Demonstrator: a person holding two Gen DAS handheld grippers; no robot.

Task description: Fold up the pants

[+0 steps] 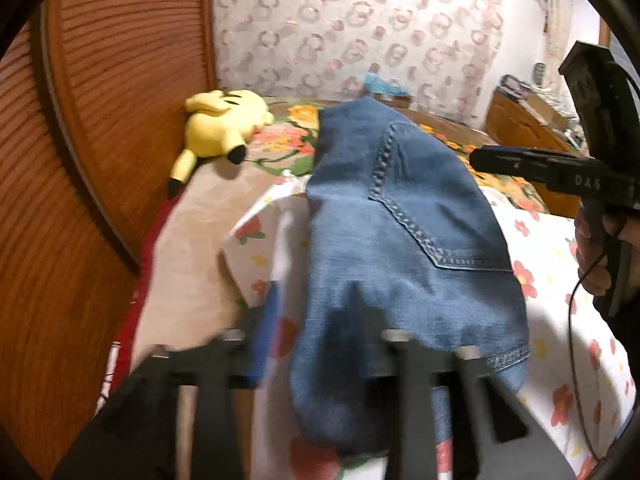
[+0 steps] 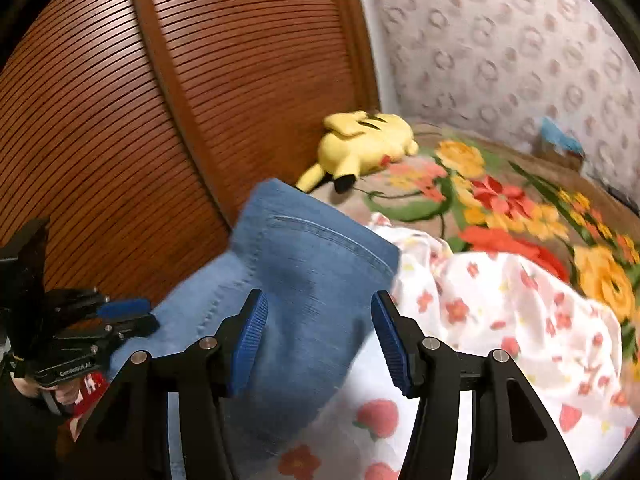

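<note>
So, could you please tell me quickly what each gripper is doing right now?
Left gripper: open, holding nothing.
Right gripper: open, above the jeans.

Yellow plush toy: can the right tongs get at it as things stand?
Probably yes: the right tongs stand open, but the jeans lie directly ahead, so they must pass above them to the plush toy.

The folded jeans [image 1: 404, 248] [image 2: 304, 280] on the bed are viewed closely, obliquely downward, from both wrists, the yellow plush [image 1: 224, 128] [image 2: 364, 144] being shared.
</note>
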